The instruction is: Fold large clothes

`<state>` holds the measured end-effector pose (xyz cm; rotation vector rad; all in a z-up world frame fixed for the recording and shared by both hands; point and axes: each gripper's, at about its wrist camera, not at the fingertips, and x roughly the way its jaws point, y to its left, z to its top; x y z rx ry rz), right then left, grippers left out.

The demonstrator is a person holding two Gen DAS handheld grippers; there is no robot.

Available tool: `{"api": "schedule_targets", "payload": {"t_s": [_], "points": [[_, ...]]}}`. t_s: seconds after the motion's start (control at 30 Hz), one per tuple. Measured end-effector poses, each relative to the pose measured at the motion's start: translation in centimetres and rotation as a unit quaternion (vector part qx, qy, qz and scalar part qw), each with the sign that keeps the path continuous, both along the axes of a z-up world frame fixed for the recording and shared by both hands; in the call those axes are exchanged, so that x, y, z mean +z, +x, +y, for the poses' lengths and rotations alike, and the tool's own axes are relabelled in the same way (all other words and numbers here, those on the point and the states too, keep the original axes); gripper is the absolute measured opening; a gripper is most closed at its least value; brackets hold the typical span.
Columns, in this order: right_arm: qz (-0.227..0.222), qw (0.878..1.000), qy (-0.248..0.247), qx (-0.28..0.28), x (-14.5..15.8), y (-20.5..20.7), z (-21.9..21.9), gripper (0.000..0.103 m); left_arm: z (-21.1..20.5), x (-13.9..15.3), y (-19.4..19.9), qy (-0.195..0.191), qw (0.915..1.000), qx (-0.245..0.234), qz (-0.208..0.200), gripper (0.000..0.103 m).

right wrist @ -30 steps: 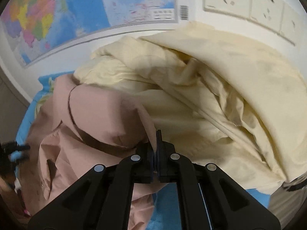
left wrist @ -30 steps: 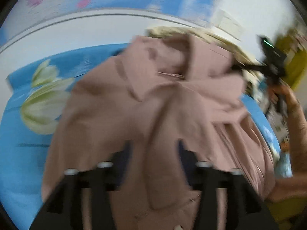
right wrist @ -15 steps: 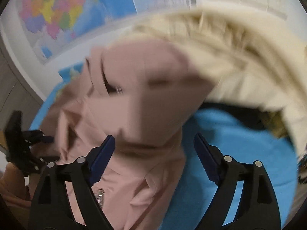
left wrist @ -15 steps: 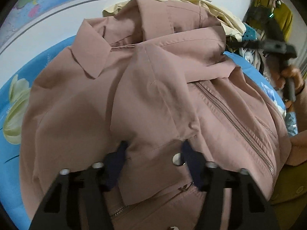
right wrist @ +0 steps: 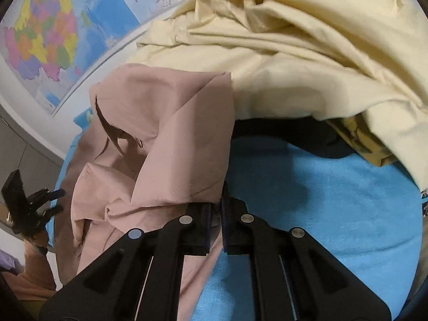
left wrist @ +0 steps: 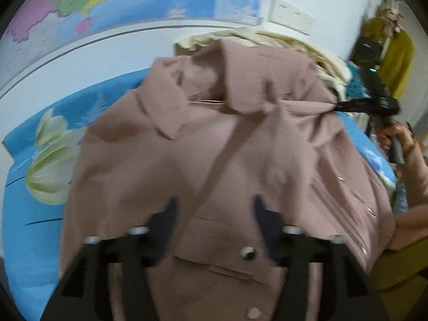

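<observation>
A dusty-pink jacket (left wrist: 214, 147) is seen spread over a blue cover with a pale flower print (left wrist: 32, 176), its collar turned toward the wall and its zip and snap buttons facing up. The left hand-held gripper (left wrist: 214, 208) is held just above the lower front of the jacket; its jaws are opening, the fabric is seen under and between the blue-padded fingers (left wrist: 168, 214), and nothing is pressed by them. The right hand-held gripper (right wrist: 216, 214) is clenched on a folded edge of the jacket (right wrist: 165, 139), the cloth being pinched between its pads and draped over the left finger. In the left wrist view the same gripper (left wrist: 345, 105) is seen at the jacket's far right shoulder, carried by a hand (left wrist: 396, 136). Behind the jacket a heap of cream-coloured cloth (right wrist: 307, 61) is piled against the wall, where a coloured map (right wrist: 45, 34) is hung. The left wrist view is blurred.
</observation>
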<state>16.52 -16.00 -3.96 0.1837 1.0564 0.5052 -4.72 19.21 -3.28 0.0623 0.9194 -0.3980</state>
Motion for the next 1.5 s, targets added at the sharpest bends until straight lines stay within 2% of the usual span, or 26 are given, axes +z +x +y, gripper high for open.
{"api": "schedule_targets", "payload": {"t_s": [0.07, 0.27, 0.33, 0.37, 0.4, 0.43, 0.47, 0.5, 0.57, 0.63, 0.7, 0.73, 0.8, 0.87, 0.93, 0.97, 1.07, 1.13, 1.17, 1.2, 1.23, 1.3, 1.37, 1.43, 1.47, 1.5], "points": [[0.003, 1.0, 0.007, -0.004, -0.1, 0.0, -0.2, 0.006, -0.4, 0.2, -1.2, 0.007, 0.9997, -0.016, -0.019, 0.074], [0.009, 1.0, 0.016, -0.003, -0.8, 0.1, -0.4, 0.006, -3.2, -0.9, -3.3, 0.033, 0.9967, -0.07, -0.024, 0.08], [0.01, 1.0, 0.017, -0.003, -0.7, 0.5, -0.8, 0.007, -4.7, -1.9, -3.4, 0.066, 0.9938, -0.086, -0.021, 0.08], [0.01, 1.0, 0.016, -0.003, -0.7, 0.5, -0.7, 0.007, -5.5, -2.7, -3.0, 0.094, 0.9916, -0.088, -0.016, 0.076], [0.009, 1.0, 0.016, -0.001, -0.6, 0.4, -0.6, 0.007, -5.8, -3.4, -2.5, 0.107, 0.9905, -0.086, -0.005, 0.059], [0.009, 1.0, 0.016, -0.001, -0.5, 0.4, -0.6, 0.007, -5.9, -4.0, -1.7, 0.112, 0.9903, -0.082, 0.011, 0.049], [0.008, 1.0, 0.017, 0.0, -0.4, 0.3, -0.5, 0.007, -5.4, -4.4, -0.5, 0.102, 0.9917, -0.072, 0.03, 0.032], [0.007, 1.0, 0.023, 0.003, -0.2, 0.2, -0.6, 0.007, -4.9, -4.1, 0.0, 0.089, 0.9935, -0.064, 0.031, 0.019], [0.004, 1.0, 0.023, 0.006, 0.2, 0.0, -0.7, 0.007, -2.4, -2.0, 1.6, 0.058, 0.998, -0.02, 0.016, 0.016], [-0.001, 1.0, 0.027, 0.005, 0.7, -0.1, -0.9, 0.006, 0.7, 0.5, 2.7, 0.02, 0.9994, 0.027, 0.003, 0.005], [-0.001, 0.999, 0.032, 0.0, 0.9, 0.1, -1.2, 0.006, 3.2, 2.1, 3.8, 0.0, 0.9977, 0.067, 0.004, 0.01], [0.003, 0.999, 0.04, -0.002, 0.9, 0.2, -1.3, 0.007, 3.6, 2.4, 4.2, 0.013, 0.9969, 0.078, 0.001, 0.014], [0.008, 0.999, 0.032, 0.001, 0.6, 0.4, -0.9, 0.009, 3.0, 1.9, 4.6, 0.086, 0.9923, 0.088, -0.012, 0.038], [0.002, 1.0, 0.008, -0.005, 0.7, 0.2, -0.4, 0.02, 1.9, 0.9, 4.8, 0.139, 0.9867, 0.083, -0.011, 0.045], [-0.016, 1.0, -0.006, -0.007, 1.4, -0.5, -0.2, 0.023, 1.9, 0.5, 4.7, 0.12, 0.9905, 0.067, 0.0, 0.056], [-0.024, 1.0, -0.009, -0.011, 1.9, -0.8, -0.2, 0.027, 2.2, 0.5, 4.4, 0.104, 0.9926, 0.061, 0.002, 0.069], [-0.075, 0.997, -0.007, -0.007, 4.6, -2.6, 0.0, 0.028, 2.3, 0.8, 3.4, 0.094, 0.9937, 0.053, -0.032, 0.07], [-0.097, 0.995, 0.007, 0.031, 6.1, -3.6, 1.5, 0.03, 2.0, 0.6, 2.9, 0.091, 0.9942, 0.042, -0.038, 0.07], [-0.105, 0.993, 0.012, 0.054, 6.5, -4.0, 2.8, 0.036, 1.8, 0.4, 2.9, 0.094, 0.9943, 0.037, -0.036, 0.068], [-0.108, 0.99, 0.014, 0.086, 6.6, -4.4, 4.7, 0.047, 1.7, 0.2, 3.0, 0.094, 0.9944, 0.036, -0.033, 0.06], [-0.108, 0.987, 0.014, 0.118, 6.4, -4.6, 6.9, 0.049, 1.5, -0.2, 3.1, 0.093, 0.9948, 0.031, -0.028, 0.055], [-0.102, 0.981, 0.006, 0.166, 5.5, -4.7, 10.4, 0.049, 1.1, -0.8, 3.1, 0.089, 0.9956, 0.022, -0.02, 0.044], [-0.092, 0.975, -0.006, 0.2, 4.2, -4.6, 14.2, 0.044, 0.9, -1.1, 2.8, 0.082, 0.9965, 0.011, -0.014, 0.041], [-0.061, 0.973, -0.01, 0.223, 2.2, -3.6, 17.4, 0.043, 0.7, -1.3, 2.1, 0.084, 0.9963, 0.001, -0.014, 0.041], [-0.039, 0.971, -0.013, 0.235, 1.0, -3.0, 18.4, 0.038, 0.6, -1.3, 1.7, 0.083, 0.9964, -0.005, -0.014, 0.043], [-0.014, 0.968, -0.031, 0.25, -0.5, -2.6, 19.7, 0.033, 0.7, -1.3, 1.3, 0.079, 0.9967, -0.008, -0.013, 0.058]]}}
